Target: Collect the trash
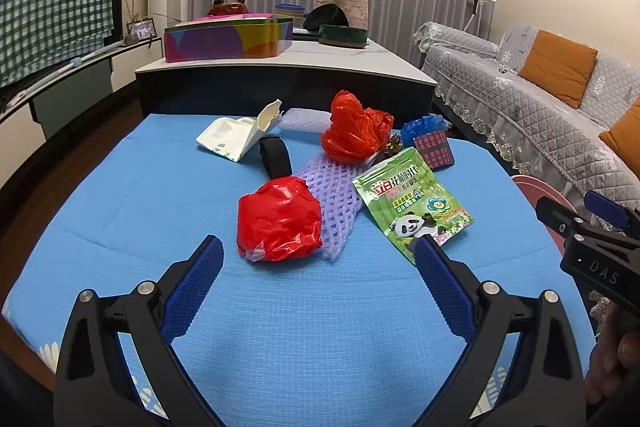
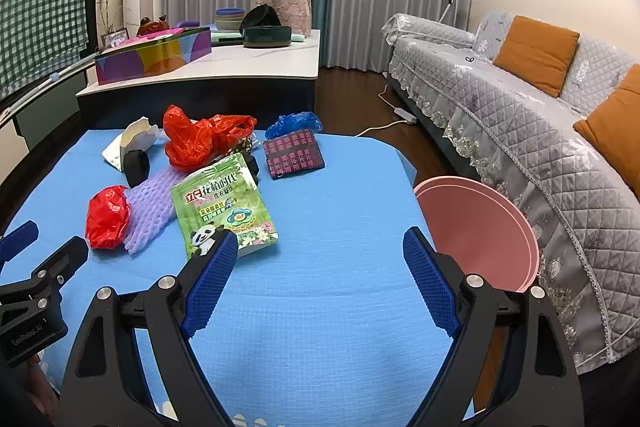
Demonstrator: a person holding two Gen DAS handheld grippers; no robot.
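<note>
Our left gripper [image 1: 318,259] hovers w/ jaws spread wide, nothing between them, aimed at a crumpled red bag [image 1: 279,219] just ahead on the blue mat [image 1: 120,211]. Our right gripper [image 2: 318,253] is also wide and empty, near a green panda pouch [image 2: 224,205]. A pink bin [image 2: 476,231] sits beside the mat's right edge. We judge collection hasn't begun; next, close on the bag.

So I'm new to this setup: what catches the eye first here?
A heap of litter mid-way across the blue mat: a crumpled red bag nearest, on lilac foam netting, beside a green panda pouch. A pink bin stands off the mat's right edge.
</note>
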